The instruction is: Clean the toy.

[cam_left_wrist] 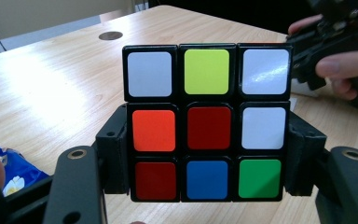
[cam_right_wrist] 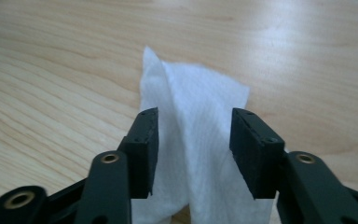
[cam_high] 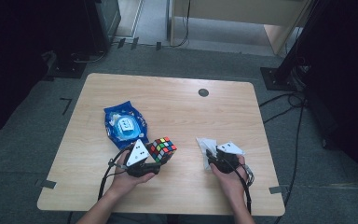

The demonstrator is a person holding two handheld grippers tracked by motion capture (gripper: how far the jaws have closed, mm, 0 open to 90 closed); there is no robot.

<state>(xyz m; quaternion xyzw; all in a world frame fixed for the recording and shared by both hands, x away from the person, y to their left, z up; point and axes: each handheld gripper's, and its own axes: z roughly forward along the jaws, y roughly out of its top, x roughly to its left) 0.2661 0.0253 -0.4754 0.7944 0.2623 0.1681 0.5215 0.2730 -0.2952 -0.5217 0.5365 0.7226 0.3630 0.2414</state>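
A scrambled Rubik's cube (cam_high: pixel 162 149) (cam_left_wrist: pixel 207 123) is clamped by its left and right sides in my left gripper (cam_high: pixel 160 160) (cam_left_wrist: pixel 208 161), near the table's front middle. In the left gripper view its facing side shows white, yellow, orange, red, blue and green stickers. To the right, a crumpled white tissue (cam_high: pixel 204 143) (cam_right_wrist: pixel 191 93) lies on the wooden table (cam_high: pixel 168 102). My right gripper (cam_high: pixel 210 156) (cam_right_wrist: pixel 193 140) is low over it. A raised fold of the tissue runs between the two spread jaws, and the pads do not press on it.
A blue snack packet (cam_high: pixel 125 125) (cam_left_wrist: pixel 9 172) lies just behind my left gripper. A round dark grommet (cam_high: pixel 203 92) (cam_left_wrist: pixel 110 35) sits in the tabletop near the far edge. The hand on the right gripper (cam_left_wrist: pixel 335 46) appears in the left gripper view.
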